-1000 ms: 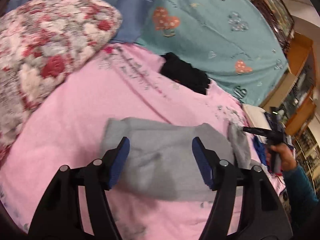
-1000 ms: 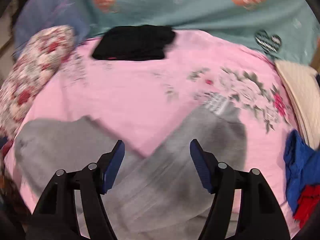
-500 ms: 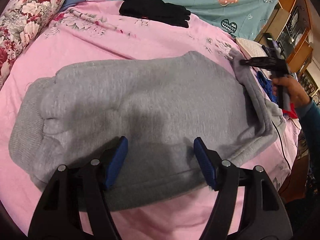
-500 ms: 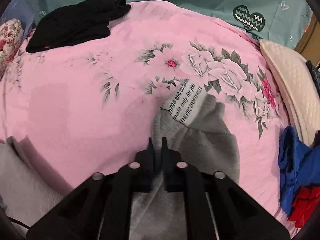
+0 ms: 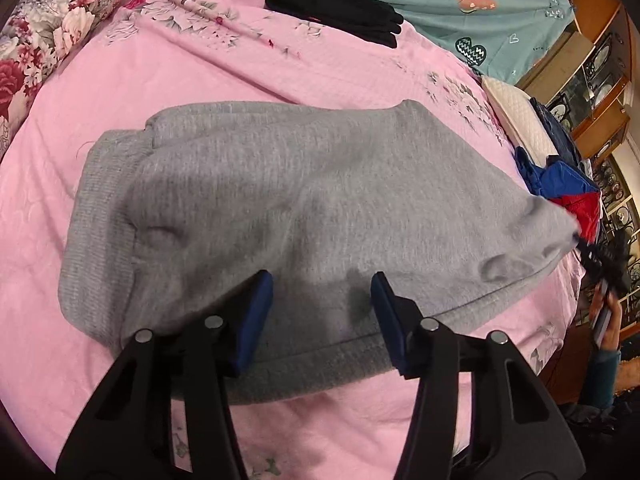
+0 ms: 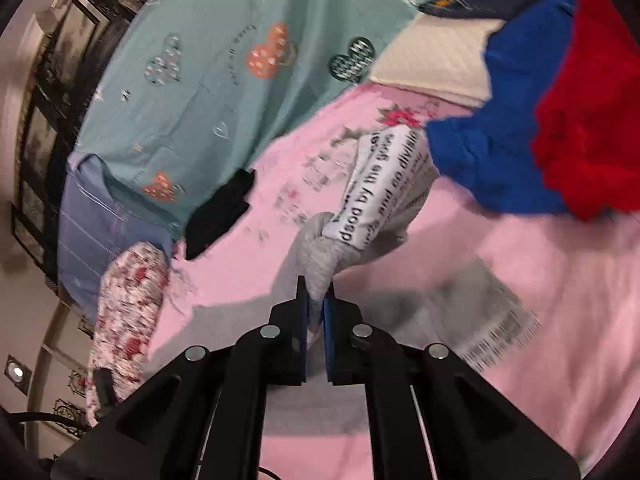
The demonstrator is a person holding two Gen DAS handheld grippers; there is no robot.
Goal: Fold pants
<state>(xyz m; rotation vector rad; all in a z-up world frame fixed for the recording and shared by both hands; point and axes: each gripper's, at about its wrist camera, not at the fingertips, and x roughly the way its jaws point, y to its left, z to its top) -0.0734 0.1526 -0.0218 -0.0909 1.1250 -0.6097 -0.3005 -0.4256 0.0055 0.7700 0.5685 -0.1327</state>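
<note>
**Grey pants half-lifted on the pink bed**

So the grey pants [image 5: 304, 200] were lying spread across the pink floral sheet [image 5: 168, 76], right ahead of and partly under the left gripper [image 5: 322, 312]. Ribbed waistband off to the left of its fingers, the rest of the fabric running out to the right, where one end was pulled up into a point.

That point was in the right gripper [image 6: 316, 300]. Its blue pads [image 6: 329, 312] sat close together, pinching a bunched wad of grey fabric, with the jaws easing apart a touch but the cloth plainly caught between them. Just beyond the fingertips, a white printed label with black text [image 6: 380, 184] hung off the lifted bit. That view was tilted and pretty blurry, fair warning.

The left gripper's fingers [image 5: 252, 316] stood at a middling width and were closing in, hovering over the near edge of the pants. Grey cloth showed in the gap between them, but the pads weren't pressing on it that I could see.

Farther out: a black folded garment [image 5: 336, 4] well beyond the left fingers, near a teal blanket with hearts [image 5: 460, 12]. A floral pillow [image 5: 52, 24] to the far left. To the right, a blue and red pile of clothes [image 5: 568, 188] next to a cream quilted pad [image 5: 516, 120], and a person's hand [image 5: 606, 312] at the bed edge.
</note>
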